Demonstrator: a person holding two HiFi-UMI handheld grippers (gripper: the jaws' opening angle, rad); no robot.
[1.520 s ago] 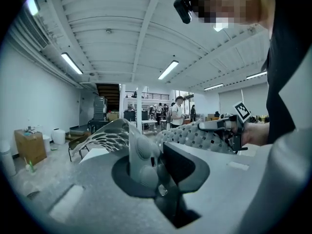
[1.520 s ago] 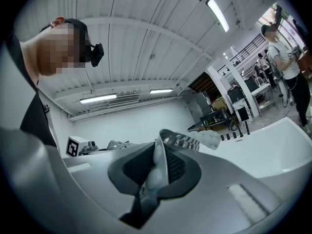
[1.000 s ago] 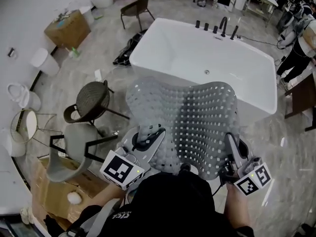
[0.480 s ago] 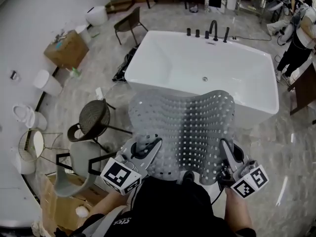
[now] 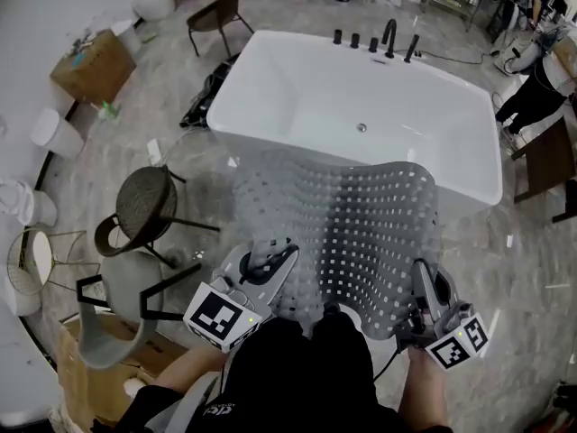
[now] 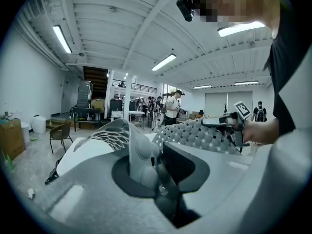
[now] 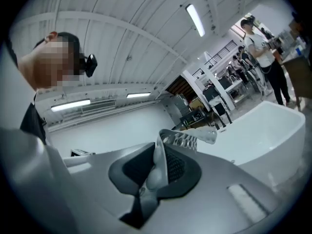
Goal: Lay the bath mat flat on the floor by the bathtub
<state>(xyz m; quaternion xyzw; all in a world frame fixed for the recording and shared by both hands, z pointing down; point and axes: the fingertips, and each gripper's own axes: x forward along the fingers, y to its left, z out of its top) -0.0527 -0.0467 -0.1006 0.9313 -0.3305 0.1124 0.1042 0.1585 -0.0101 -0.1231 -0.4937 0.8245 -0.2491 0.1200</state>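
The grey perforated bath mat (image 5: 347, 228) is spread across the middle of the head view. It is held up by its near edge, and its far edge reaches toward the near rim of the white bathtub (image 5: 361, 97), which fills the upper centre. The mat's surface is wavy rather than flat. Whether its far edge touches the floor (image 5: 532, 269) cannot be told. The left gripper (image 5: 273, 258) sits at the mat's lower left corner, with the person's dark sleeves just below it at the bottom of the frame. In the left gripper view its jaws are pinched on a fold of that corner, and the rest of the mat runs off to the right of the frame toward the other hand. The right gripper (image 5: 422, 278) is at the mat's lower right corner. In the right gripper view its jaws are pressed on a thin edge of the mat, which rises just beyond them at the centre of the frame, with the bathtub's white wall to the right. A black faucet set (image 5: 388, 39) stands on the bathtub's far rim. A dark woven chair (image 5: 144, 210) stands just left of the mat, with a grey chair (image 5: 117, 296) below it. A cardboard box (image 5: 86, 61) sits in the upper left.
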